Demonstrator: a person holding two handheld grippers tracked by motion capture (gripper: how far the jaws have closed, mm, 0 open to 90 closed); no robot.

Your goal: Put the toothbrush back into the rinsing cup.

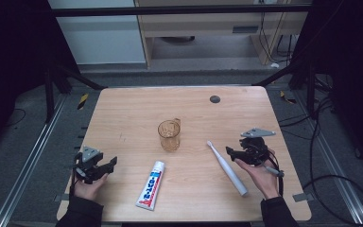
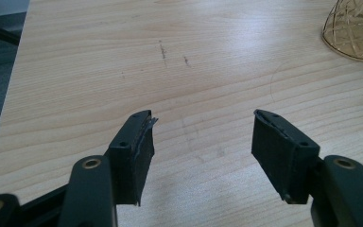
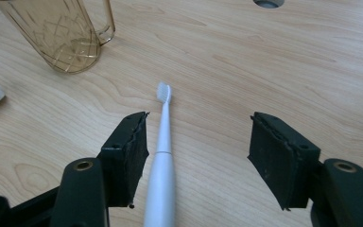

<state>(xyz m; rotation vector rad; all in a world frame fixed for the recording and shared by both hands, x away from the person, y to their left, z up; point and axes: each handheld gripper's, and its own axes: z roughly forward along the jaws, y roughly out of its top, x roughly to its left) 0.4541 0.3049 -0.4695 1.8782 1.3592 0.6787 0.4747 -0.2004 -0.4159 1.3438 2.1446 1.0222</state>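
White toothbrush (image 3: 163,156) lies flat on the table (image 1: 123,109), bristles toward the amber cup (image 1: 169,135), its long axis running between your right gripper's (image 3: 198,156) open jaws, nearer one pad. Your left gripper (image 2: 201,151), also open, sits well apart beyond the toothpaste tube (image 1: 151,184).

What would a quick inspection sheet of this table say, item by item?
Surface: light wooden table, faint scuff marks, a round dark hole near the far edge.
Job's things: white toothbrush lying flat, bristle end towards the amber cup, which stands upright mid-table; toothpaste tube lying flat nearer the person.
Clutter: nothing seen.
Grippers: left gripper open, nothing between its fingers; right gripper open beside the toothbrush, which lies between its fingers in the right gripper view, untouched.
Cables: black cable looped on the floor at right.
Surroundings: dark frame, grey floor, wooden furniture behind.
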